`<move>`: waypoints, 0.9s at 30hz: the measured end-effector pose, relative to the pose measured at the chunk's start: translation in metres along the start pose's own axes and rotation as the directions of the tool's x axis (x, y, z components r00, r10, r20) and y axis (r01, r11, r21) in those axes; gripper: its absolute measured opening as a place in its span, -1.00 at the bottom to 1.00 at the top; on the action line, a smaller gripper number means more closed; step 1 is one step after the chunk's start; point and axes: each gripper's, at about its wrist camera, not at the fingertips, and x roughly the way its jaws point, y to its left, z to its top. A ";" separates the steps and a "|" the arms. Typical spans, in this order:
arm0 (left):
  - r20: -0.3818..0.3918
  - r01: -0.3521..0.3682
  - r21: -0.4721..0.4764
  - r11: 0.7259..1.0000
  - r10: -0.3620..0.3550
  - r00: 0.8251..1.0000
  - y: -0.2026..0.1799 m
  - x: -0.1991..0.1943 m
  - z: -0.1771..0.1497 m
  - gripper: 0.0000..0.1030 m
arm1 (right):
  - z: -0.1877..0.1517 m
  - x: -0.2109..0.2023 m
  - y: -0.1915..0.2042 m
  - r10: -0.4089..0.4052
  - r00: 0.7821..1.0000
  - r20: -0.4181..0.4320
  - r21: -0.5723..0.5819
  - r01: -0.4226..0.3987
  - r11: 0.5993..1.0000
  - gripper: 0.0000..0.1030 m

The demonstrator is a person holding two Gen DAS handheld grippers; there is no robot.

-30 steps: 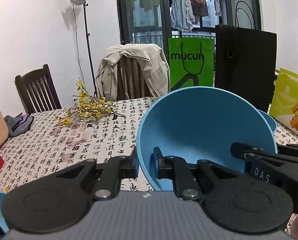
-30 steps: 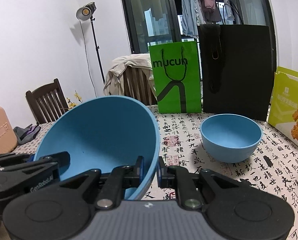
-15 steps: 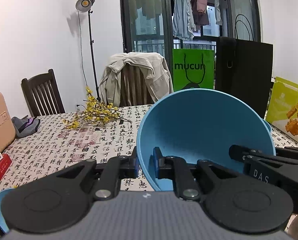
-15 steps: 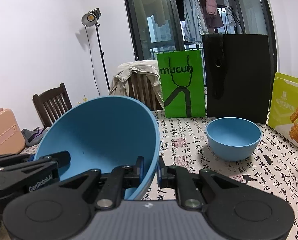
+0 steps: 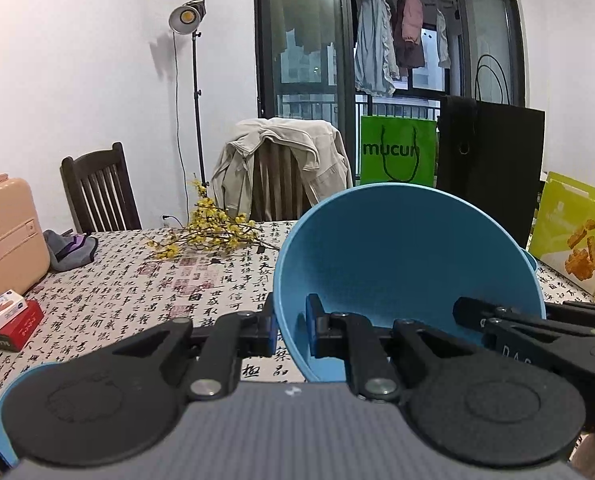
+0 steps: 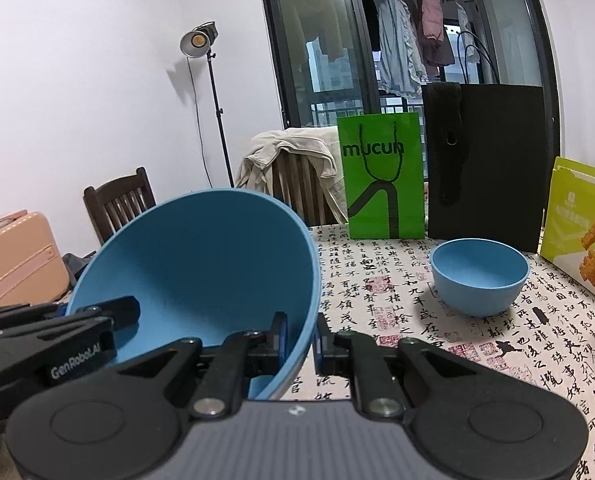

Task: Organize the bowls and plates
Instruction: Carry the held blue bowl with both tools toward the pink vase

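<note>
A large blue bowl (image 5: 401,264) is held up above the table by both grippers. My left gripper (image 5: 290,330) is shut on its left rim. My right gripper (image 6: 300,338) is shut on its right rim; the bowl also shows in the right wrist view (image 6: 201,264). The right gripper shows in the left wrist view (image 5: 509,332) and the left gripper in the right wrist view (image 6: 57,332). A smaller blue bowl (image 6: 479,276) stands upright on the table at the right. Another blue dish edge (image 5: 1,412) shows at the bottom left, mostly hidden.
The table has a calligraphy-print cloth (image 5: 201,280). A green bag (image 6: 381,176), a black bag (image 6: 485,164) and a yellow snack box (image 6: 581,232) stand at the back right. Yellow flowers (image 5: 213,228), a pink case (image 5: 5,232) and small boxes (image 5: 9,316) lie at the left.
Both grippers have lifted the large bowl higher; the table and the small bowl sit lower in view. Both grips are unchanged.
</note>
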 end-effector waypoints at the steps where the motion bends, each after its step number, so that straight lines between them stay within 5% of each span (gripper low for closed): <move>1: 0.002 -0.001 -0.003 1.000 0.001 1.000 0.002 -0.003 0.000 -0.73 | 0.000 -0.002 0.003 0.001 1.000 0.000 -0.003 -0.001 1.000 -0.75; 27: 0.051 -0.042 -0.086 0.995 0.046 0.998 0.060 -0.072 -0.024 -0.73 | -0.017 -0.042 0.071 0.059 0.998 0.010 -0.081 -0.058 0.995 -0.75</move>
